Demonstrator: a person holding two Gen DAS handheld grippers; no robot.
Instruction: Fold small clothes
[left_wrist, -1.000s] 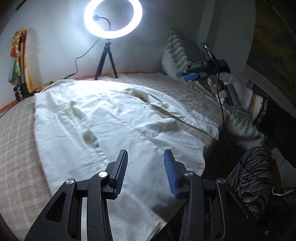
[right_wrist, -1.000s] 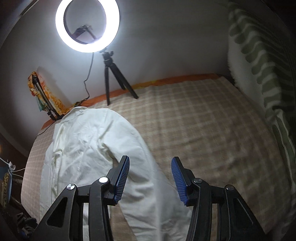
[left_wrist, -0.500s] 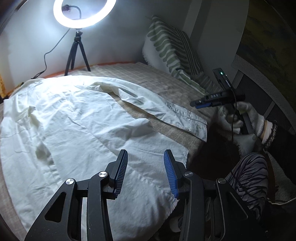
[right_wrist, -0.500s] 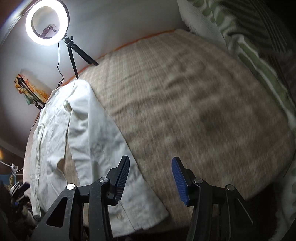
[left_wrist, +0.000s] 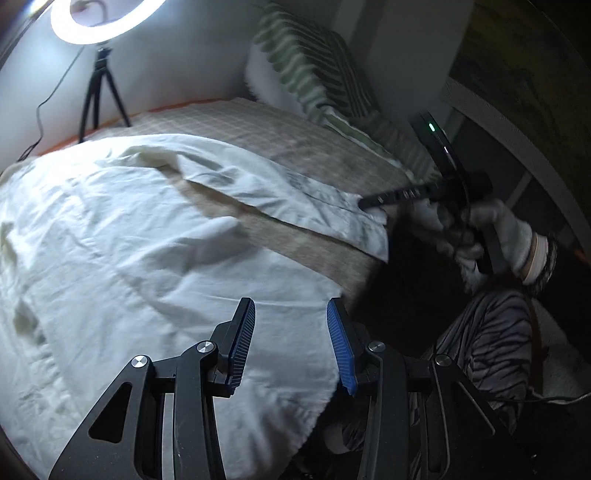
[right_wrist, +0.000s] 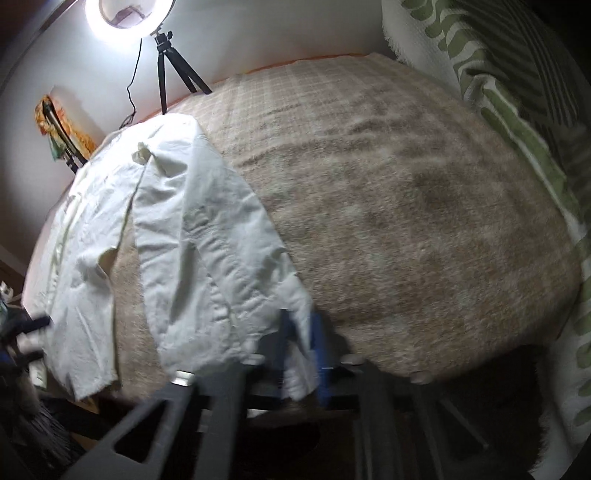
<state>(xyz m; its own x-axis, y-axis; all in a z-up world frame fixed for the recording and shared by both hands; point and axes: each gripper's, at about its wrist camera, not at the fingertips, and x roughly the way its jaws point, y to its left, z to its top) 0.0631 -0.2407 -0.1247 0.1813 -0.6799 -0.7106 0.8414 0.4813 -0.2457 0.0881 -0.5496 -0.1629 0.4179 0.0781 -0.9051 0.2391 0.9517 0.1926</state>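
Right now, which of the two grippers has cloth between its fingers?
The right gripper: it is shut on the cuff end of the white shirt's sleeve. The left gripper hangs open above the hem.

Open checked bedspread (right_wrist: 406, 206) ahead-right of right gripper (right_wrist: 301, 354). Striped pillow (right_wrist: 517, 110) blocks far right; tripod (right_wrist: 166, 62) far ahead.
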